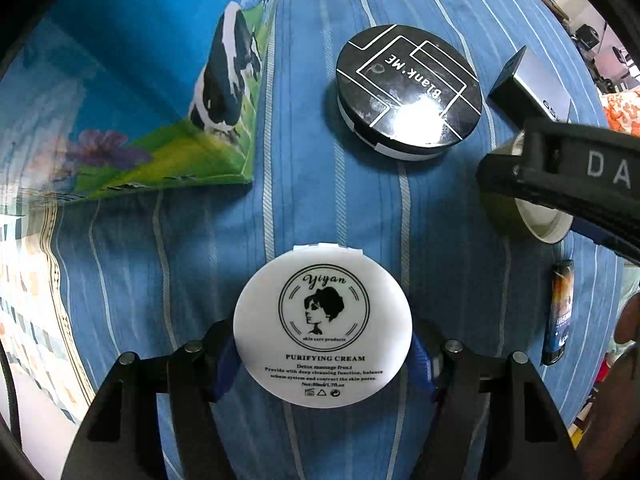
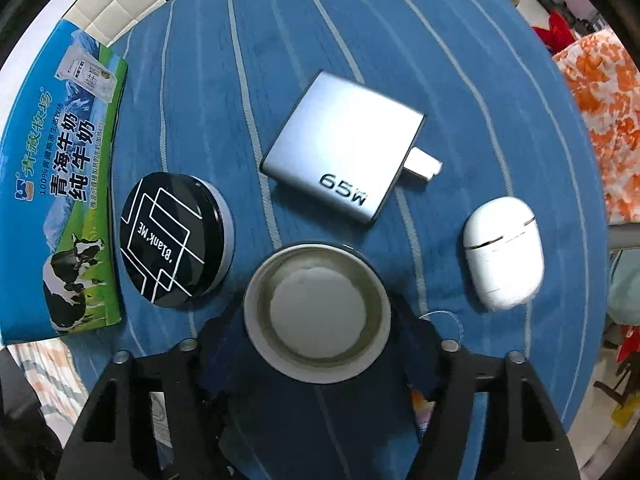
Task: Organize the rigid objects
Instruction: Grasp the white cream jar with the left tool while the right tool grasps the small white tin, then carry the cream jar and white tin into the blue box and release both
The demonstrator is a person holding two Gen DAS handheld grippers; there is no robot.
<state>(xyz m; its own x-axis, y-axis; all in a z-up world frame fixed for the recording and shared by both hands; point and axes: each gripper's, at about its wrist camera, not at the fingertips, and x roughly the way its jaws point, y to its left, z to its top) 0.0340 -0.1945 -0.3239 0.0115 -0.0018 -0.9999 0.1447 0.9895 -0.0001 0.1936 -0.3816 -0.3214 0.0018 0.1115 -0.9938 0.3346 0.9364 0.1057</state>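
Left wrist view: our left hand-held gripper [image 1: 322, 364] clamped the white cream jar [image 1: 322, 326] by its sides, over the blue striped cloth [image 1: 304, 200], lid shut, contents unseen.
Right wrist view: our right hand-held gripper [image 2: 318, 354] held the green-rimmed pot [image 2: 317, 312], pale inside, beside the black compact [image 2: 174, 240] and charger [image 2: 344, 156], probably for grouping.

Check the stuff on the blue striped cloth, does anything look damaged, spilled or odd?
Nothing spilled or broken. The white earbud case looks scuffed, and the charger has its plug prongs folded out. The black Blank.ME compact carries smudges on its lid.
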